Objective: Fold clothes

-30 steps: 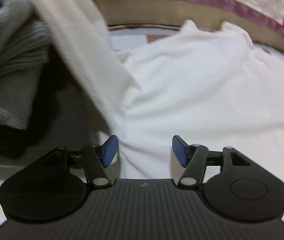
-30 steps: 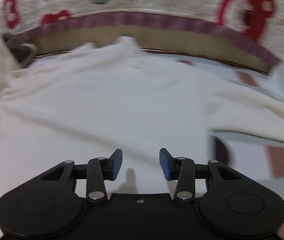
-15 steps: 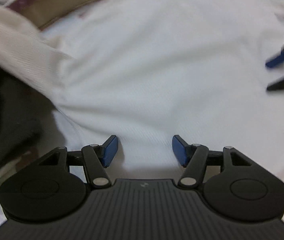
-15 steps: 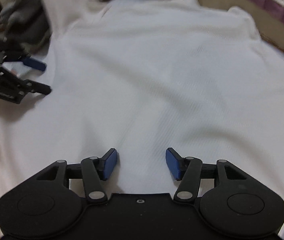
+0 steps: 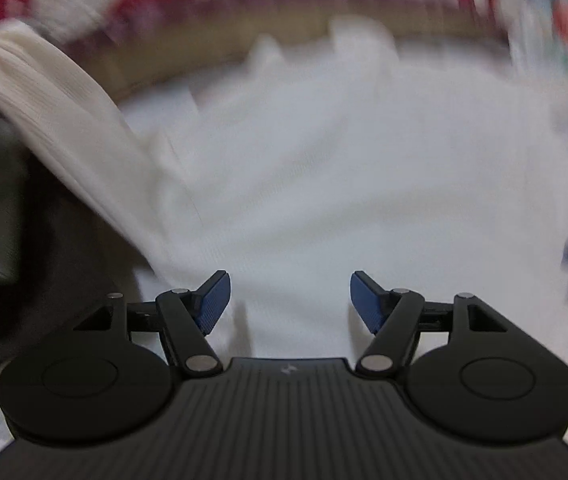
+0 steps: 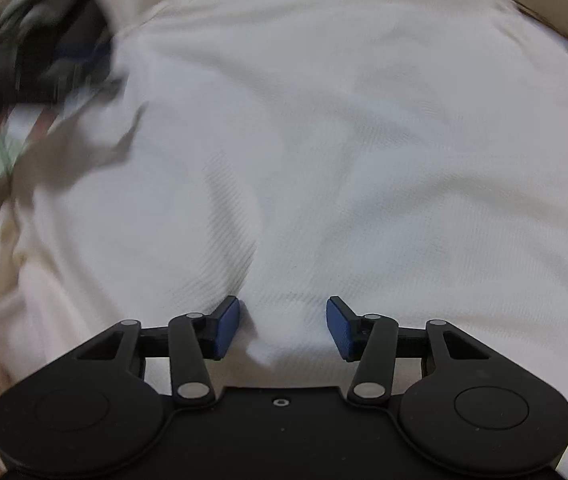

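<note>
White shirt (image 6: 364, 140) spread flat, no fold yet; our left claw (image 5: 288, 300) opening empty, right claw (image 6: 283, 328) closing over hem at 6 o'clock, not pinching.

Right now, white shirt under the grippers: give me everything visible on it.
The white shirt is a fine-ribbed knit, spread mostly flat with soft wrinkles and a ridge of fabric rising between the right gripper pads. That gripper's jaws are closing, not yet pinching it. The left gripper hovers over it, jaws opening, nothing held. A cream ribbed garment overlaps its left edge.
</note>
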The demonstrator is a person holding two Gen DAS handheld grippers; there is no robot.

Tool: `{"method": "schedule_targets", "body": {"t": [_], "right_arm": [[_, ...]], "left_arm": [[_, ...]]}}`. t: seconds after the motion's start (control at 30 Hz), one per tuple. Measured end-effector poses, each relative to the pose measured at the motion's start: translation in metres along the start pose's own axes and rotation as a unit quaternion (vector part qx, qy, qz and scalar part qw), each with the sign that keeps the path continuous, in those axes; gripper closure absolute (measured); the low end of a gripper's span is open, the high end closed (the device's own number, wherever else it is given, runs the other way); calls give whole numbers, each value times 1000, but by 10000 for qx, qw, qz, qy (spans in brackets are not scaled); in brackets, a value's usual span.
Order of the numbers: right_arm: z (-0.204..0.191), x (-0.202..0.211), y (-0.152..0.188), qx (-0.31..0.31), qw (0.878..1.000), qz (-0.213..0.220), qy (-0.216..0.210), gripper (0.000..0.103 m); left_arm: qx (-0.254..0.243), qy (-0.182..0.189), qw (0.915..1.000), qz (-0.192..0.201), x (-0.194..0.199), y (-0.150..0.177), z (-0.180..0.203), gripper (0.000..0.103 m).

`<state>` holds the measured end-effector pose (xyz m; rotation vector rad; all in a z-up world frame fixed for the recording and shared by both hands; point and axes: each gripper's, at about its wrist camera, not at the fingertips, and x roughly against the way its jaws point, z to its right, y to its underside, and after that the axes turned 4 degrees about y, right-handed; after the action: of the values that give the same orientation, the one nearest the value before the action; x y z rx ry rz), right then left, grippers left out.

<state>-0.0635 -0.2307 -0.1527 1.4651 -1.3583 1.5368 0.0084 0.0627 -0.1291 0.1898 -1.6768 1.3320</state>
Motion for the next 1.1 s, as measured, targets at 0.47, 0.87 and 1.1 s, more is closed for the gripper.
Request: {"method": "schedule_targets", "body": {"t": [0.47,0.87,1.1], "right_arm": [[16,30,-37,128,9815,1872,389,47],[13,16,-44,47,9804,1954,240,47],[16,9,-39,103,9818,1845,444,47]], "left_arm": [[3545,-2325,8695,2536,159,-51,-187,31],[3616,-2894,8659,1889,110,-50,-281,23],[3695,-2673,8678,1972,89,-46,-292,32]]}}
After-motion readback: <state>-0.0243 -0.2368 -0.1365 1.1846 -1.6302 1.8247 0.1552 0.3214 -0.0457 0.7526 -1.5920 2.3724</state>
